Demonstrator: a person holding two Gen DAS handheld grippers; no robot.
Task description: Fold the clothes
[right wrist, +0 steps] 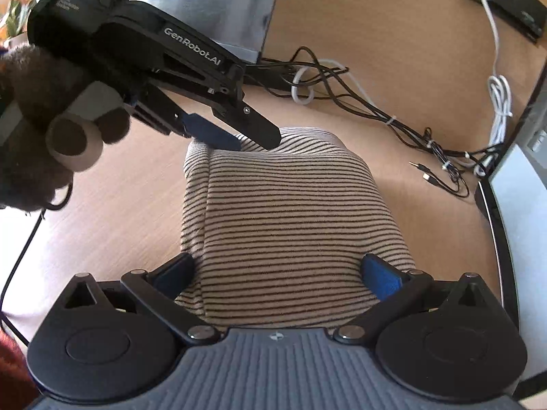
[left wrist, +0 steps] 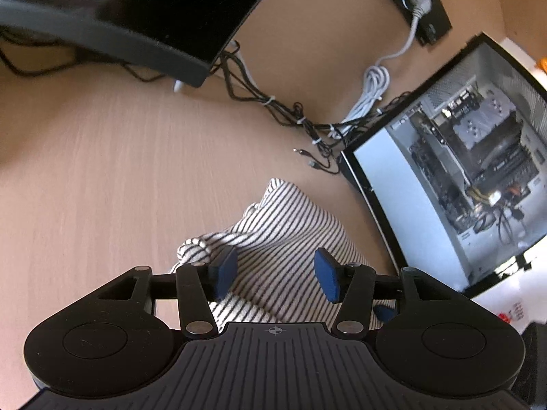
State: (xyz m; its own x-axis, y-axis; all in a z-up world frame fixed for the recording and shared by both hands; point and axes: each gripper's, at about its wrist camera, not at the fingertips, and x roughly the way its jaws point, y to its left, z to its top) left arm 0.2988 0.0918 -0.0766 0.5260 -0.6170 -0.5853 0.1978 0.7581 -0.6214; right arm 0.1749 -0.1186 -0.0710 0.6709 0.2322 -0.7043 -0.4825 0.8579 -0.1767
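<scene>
A striped cream and black garment [right wrist: 283, 212] lies folded into a thick pad on the wooden desk [right wrist: 410, 51]. My right gripper [right wrist: 278, 275] stands open at its widest, one blue pad beside each side edge of the garment's near end. My left gripper [right wrist: 254, 141], held by a hand in a dark fuzzy sleeve [right wrist: 30, 109], points down at the garment's far left corner. In the left wrist view the left gripper [left wrist: 275, 273] is open, its blue pads [left wrist: 224, 270] apart over the striped garment [left wrist: 290, 225], and a bunched edge sits by the left pad.
A dark monitor [left wrist: 136, 17] stands at the back left. A tangle of black cables [left wrist: 273, 106] and a coiled white cable [left wrist: 374, 82] run behind the garment. An open-sided computer case [left wrist: 461, 157] stands close on the right, its edge [right wrist: 492, 212] near the garment.
</scene>
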